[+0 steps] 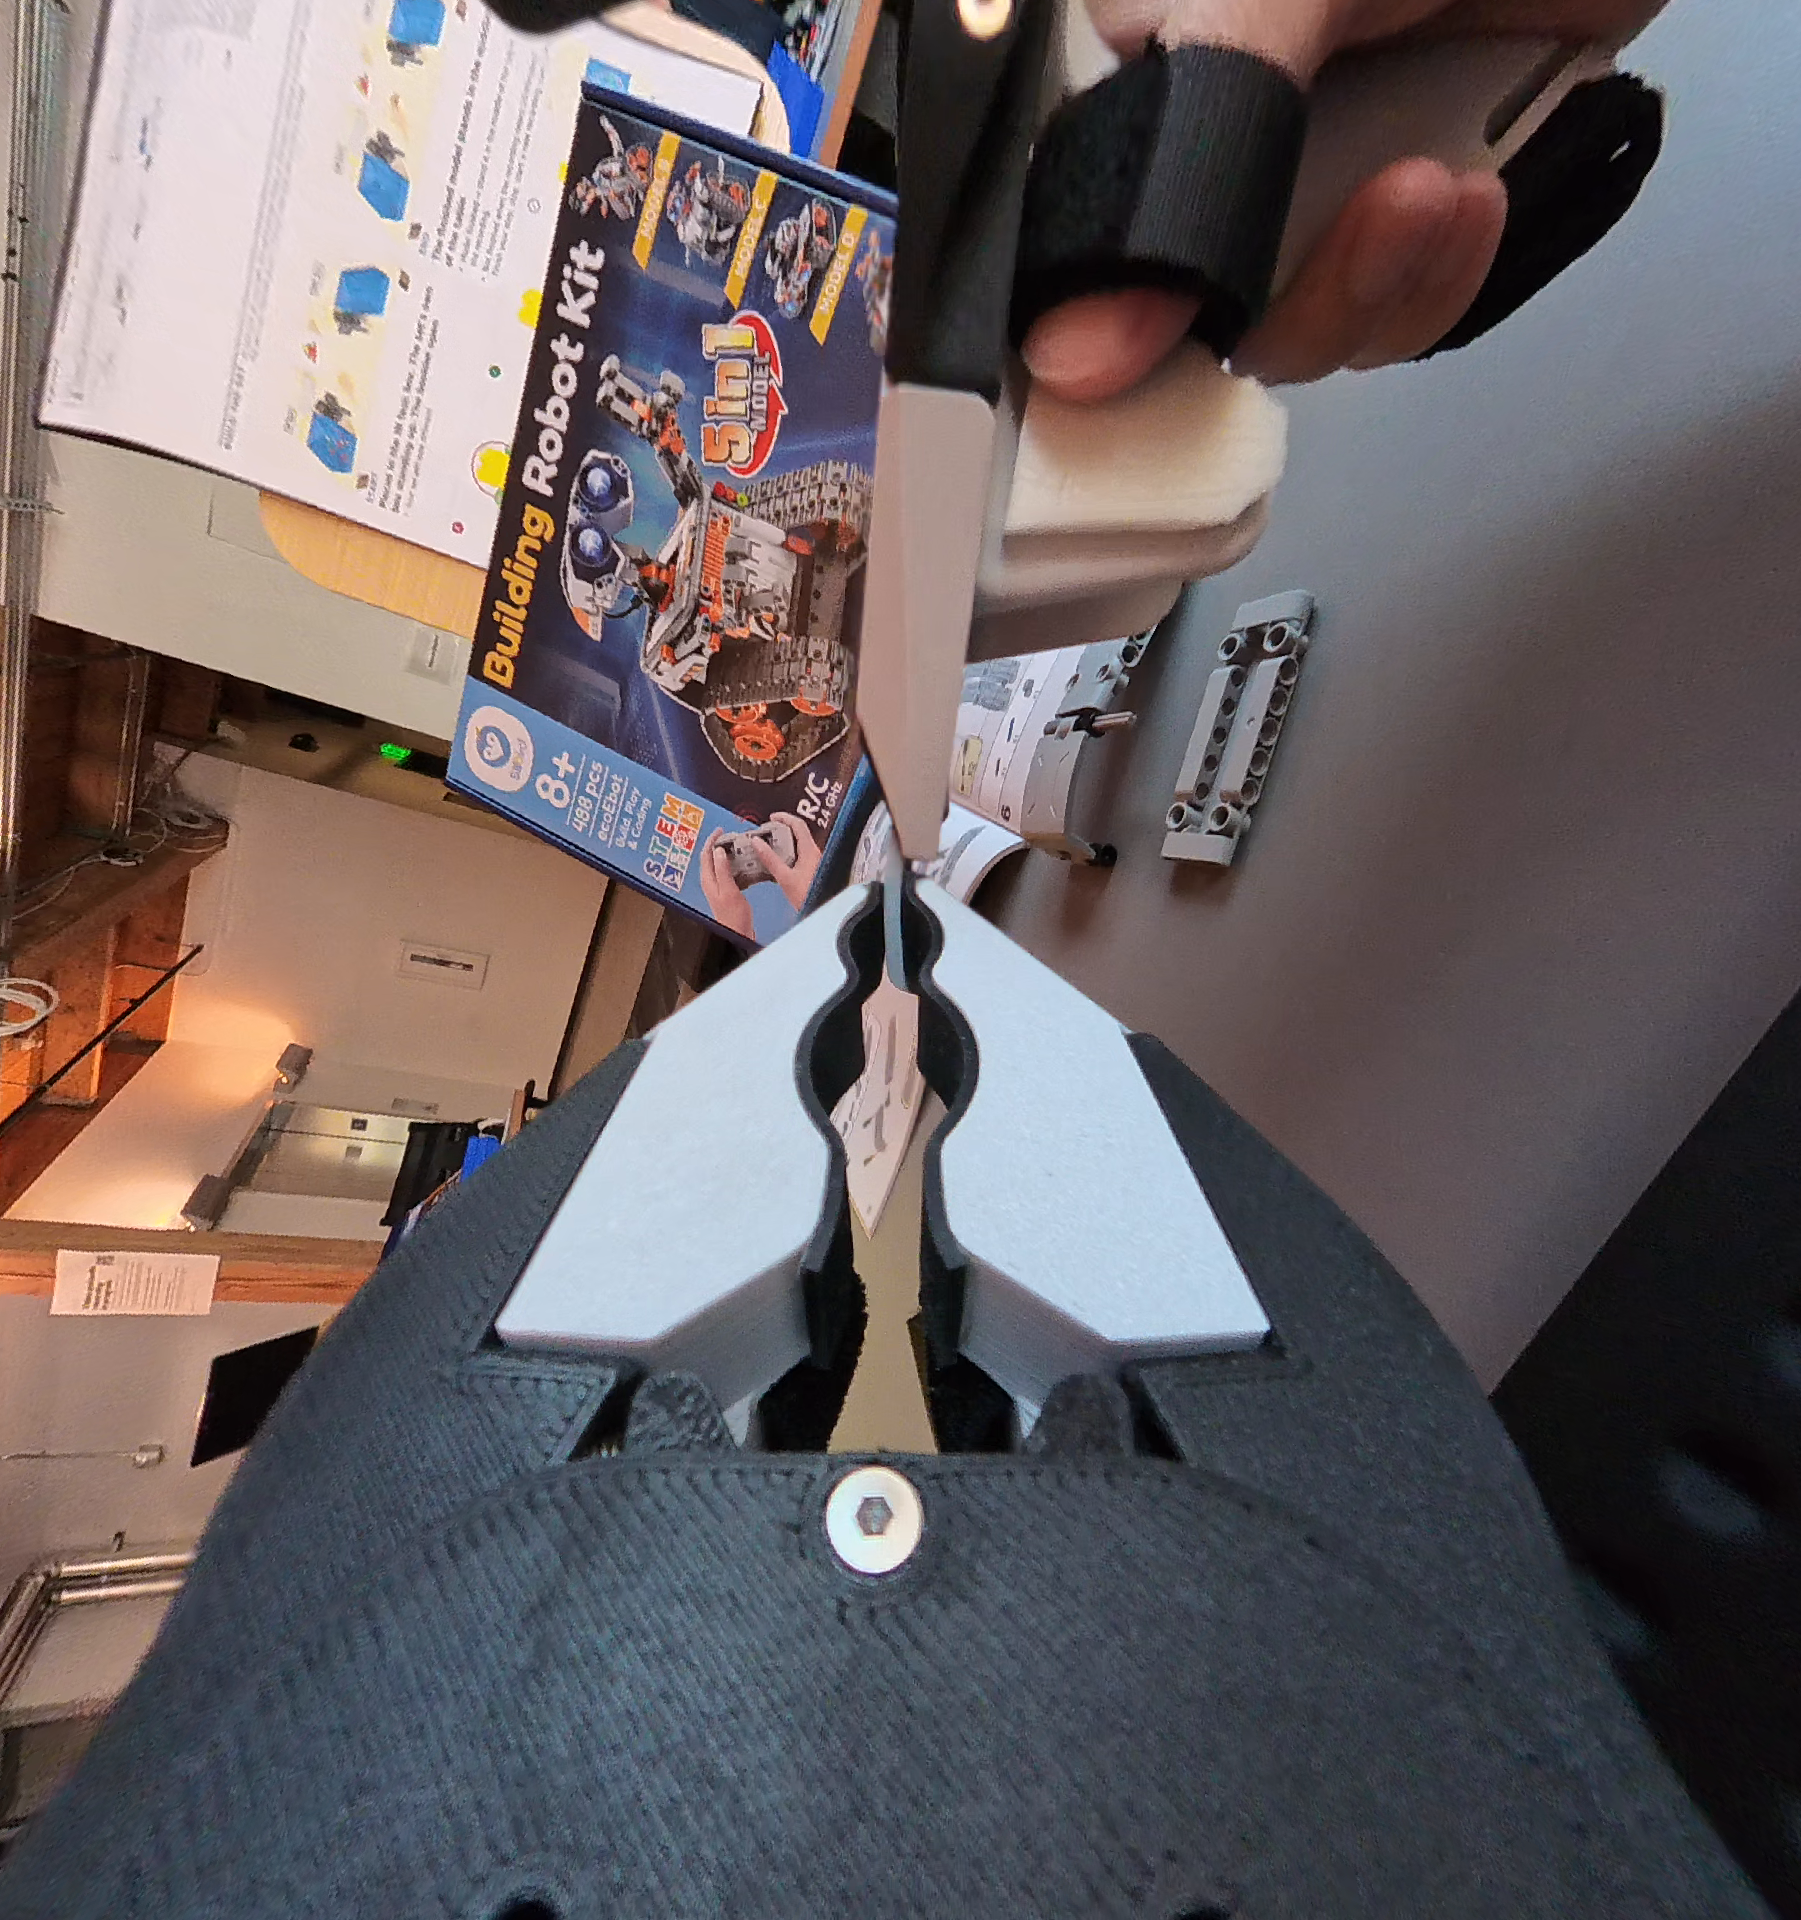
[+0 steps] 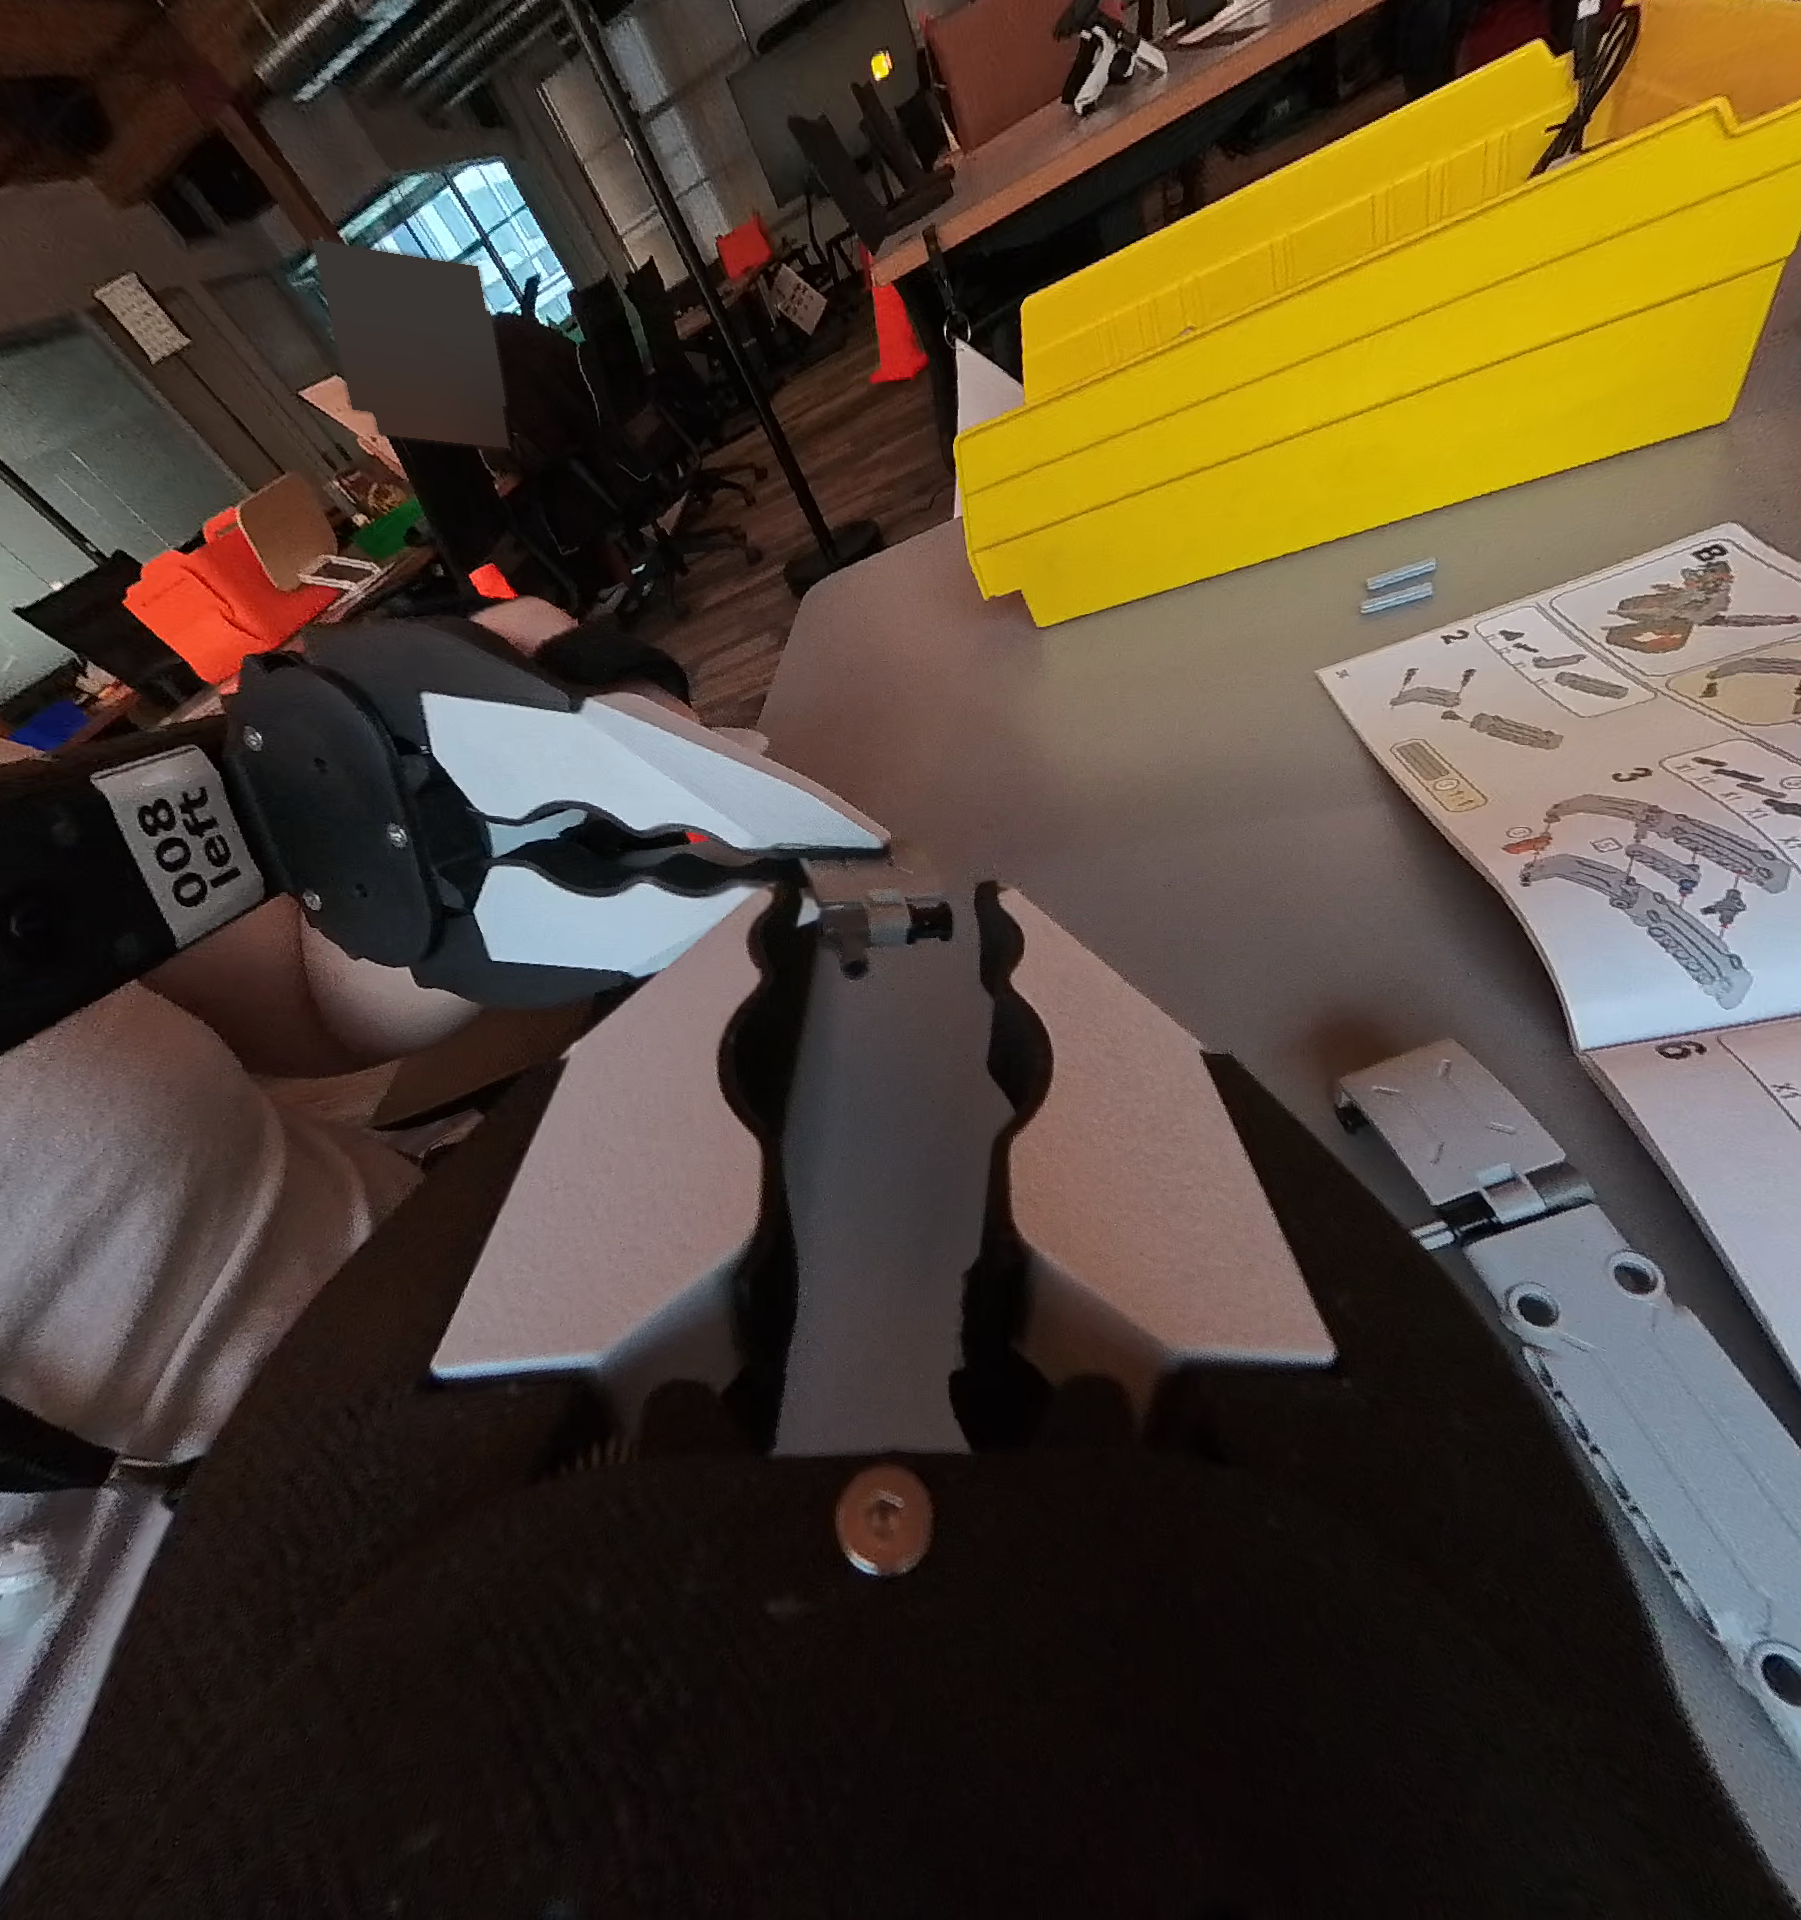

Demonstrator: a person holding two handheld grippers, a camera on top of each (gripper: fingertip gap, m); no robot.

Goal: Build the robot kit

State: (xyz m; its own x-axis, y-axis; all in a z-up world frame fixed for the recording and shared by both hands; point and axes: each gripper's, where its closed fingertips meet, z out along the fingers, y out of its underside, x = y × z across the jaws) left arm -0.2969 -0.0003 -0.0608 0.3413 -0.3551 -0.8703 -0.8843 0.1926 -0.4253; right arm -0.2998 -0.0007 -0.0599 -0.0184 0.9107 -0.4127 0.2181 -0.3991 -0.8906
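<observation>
In the right wrist view my right gripper point(image 2: 888, 899) is shut on a small grey connector piece with a black pin point(image 2: 875, 920), held crosswise between its fingertips above the grey table point(image 2: 1135, 748). My left gripper point(image 2: 844, 854) comes in from the left with its jaws shut, tips right at the piece's left end. In the left wrist view my left gripper point(image 1: 904, 925) is shut, and the right gripper point(image 1: 917, 821) shows edge-on, pointing down onto its tips. The piece is hidden there. A strapped hand point(image 1: 1291, 260) holds the right gripper.
A yellow bin point(image 2: 1395, 364) stands at the back right. An open instruction booklet point(image 2: 1654, 831) lies to the right, with a long grey beam assembly point(image 2: 1623, 1382) beside it. Two small pins point(image 2: 1400, 587) lie near the bin. A kit box point(image 1: 688, 520) and grey frame point(image 1: 1239, 717) sit behind. Less than 4 cm separates the two grippers' tips.
</observation>
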